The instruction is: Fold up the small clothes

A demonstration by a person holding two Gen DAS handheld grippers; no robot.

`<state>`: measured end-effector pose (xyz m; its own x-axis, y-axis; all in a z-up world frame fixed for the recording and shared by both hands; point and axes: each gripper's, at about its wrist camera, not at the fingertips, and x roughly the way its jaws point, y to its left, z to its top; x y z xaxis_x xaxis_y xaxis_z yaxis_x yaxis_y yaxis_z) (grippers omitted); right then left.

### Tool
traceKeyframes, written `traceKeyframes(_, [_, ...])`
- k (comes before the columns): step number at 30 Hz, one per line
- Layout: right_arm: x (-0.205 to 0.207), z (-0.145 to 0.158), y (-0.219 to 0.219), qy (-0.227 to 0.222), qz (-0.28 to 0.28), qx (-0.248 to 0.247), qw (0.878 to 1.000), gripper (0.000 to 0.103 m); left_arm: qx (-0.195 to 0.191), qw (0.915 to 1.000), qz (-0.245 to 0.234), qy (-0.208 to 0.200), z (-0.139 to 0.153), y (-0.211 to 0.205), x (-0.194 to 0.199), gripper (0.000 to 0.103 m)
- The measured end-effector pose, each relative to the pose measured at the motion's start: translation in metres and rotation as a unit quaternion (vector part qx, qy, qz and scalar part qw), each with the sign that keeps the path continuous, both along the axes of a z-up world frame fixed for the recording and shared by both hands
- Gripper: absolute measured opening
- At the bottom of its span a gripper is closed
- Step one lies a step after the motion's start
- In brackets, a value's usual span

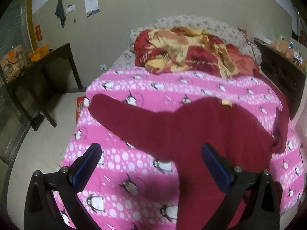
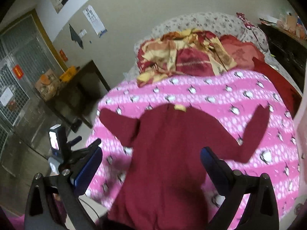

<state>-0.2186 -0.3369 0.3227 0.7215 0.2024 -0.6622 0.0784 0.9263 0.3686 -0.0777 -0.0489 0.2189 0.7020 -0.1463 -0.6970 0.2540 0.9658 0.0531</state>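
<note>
A dark red long-sleeved garment (image 2: 168, 153) lies spread flat on a pink penguin-print blanket (image 2: 220, 94), collar with a yellow tag away from me, both sleeves out to the sides. It also shows in the left wrist view (image 1: 201, 134), its left sleeve (image 1: 122, 115) stretched out. My right gripper (image 2: 151, 153) is open and empty above the garment's body. My left gripper (image 1: 151, 153) is open and empty above the blanket (image 1: 134, 172), over the garment's left edge. The left gripper's body also shows in the right wrist view (image 2: 63, 151), off the bed's left side.
A red-and-yellow quilt (image 1: 184, 49) is bunched at the head of the bed. A dark wooden table (image 1: 42, 76) with a yellow box stands by the left wall. A dark cabinet (image 1: 284, 76) stands on the right. Pale floor (image 1: 48, 134) lies left of the bed.
</note>
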Motion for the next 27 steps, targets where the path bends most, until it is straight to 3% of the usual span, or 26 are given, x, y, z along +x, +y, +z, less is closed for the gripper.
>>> traceKeyframes(4, [0.014,-0.020,-0.003,0.004,-0.016,-0.033,0.999,0.103,0.002,0.9999,0.004,-0.010,0.005,0.000,0.009,0.103])
traceKeyframes(8, [0.024,-0.058,-0.006,0.020,-0.039,-0.109,0.993,0.103,0.005,0.9999,0.007,-0.008,-0.006,-0.007,0.015,0.103])
traceKeyframes(11, [0.026,-0.084,-0.012,0.031,-0.050,-0.132,0.990,0.103,-0.001,1.0000,0.006,0.000,-0.019,-0.014,0.016,0.103])
traceKeyframes(18, [0.038,-0.122,-0.014,0.055,-0.059,-0.120,0.990,0.103,0.005,0.9999,-0.002,0.009,-0.045,-0.036,0.015,0.103])
traceKeyframes(27, [0.055,-0.143,-0.003,0.071,-0.054,-0.104,0.991,0.103,0.014,0.9997,-0.009,0.018,-0.061,-0.041,0.018,0.103])
